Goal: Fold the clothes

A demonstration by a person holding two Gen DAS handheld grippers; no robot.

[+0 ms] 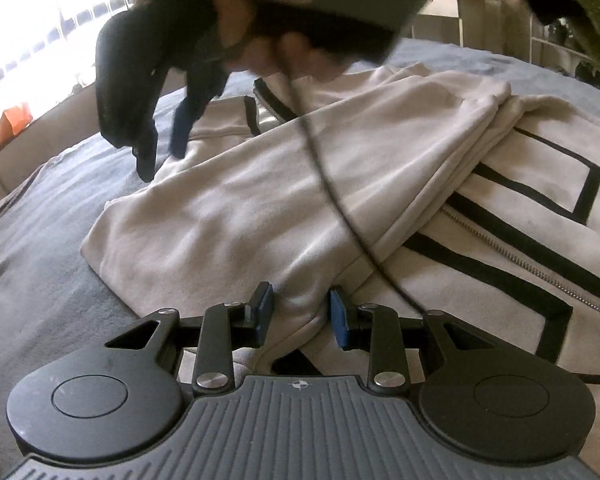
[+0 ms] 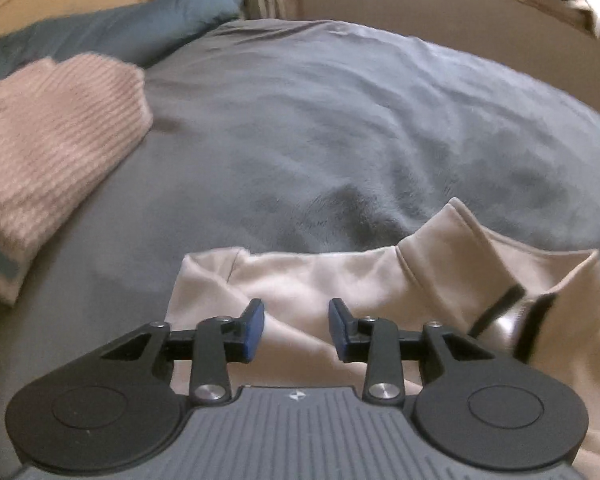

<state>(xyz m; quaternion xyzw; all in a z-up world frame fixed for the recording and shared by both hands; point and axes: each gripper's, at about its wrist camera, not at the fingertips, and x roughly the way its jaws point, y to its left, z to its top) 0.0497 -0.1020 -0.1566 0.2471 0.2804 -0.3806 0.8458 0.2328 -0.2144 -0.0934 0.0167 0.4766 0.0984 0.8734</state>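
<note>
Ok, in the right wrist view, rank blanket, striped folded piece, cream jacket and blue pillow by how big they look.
1. Blanket
2. and 3. Cream jacket and striped folded piece: similar, and both run off frame
4. Blue pillow, farthest from the camera, so unsure

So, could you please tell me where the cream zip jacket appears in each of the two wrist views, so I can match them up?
Left wrist view: the cream zip jacket fills the centre and right, a fold of it bunched between the left gripper pads.
Right wrist view: only one part of the jacket shows, at the bottom centre and right, beneath the right gripper.
Shared landmark: the grey-blue blanket beneath it.
</note>
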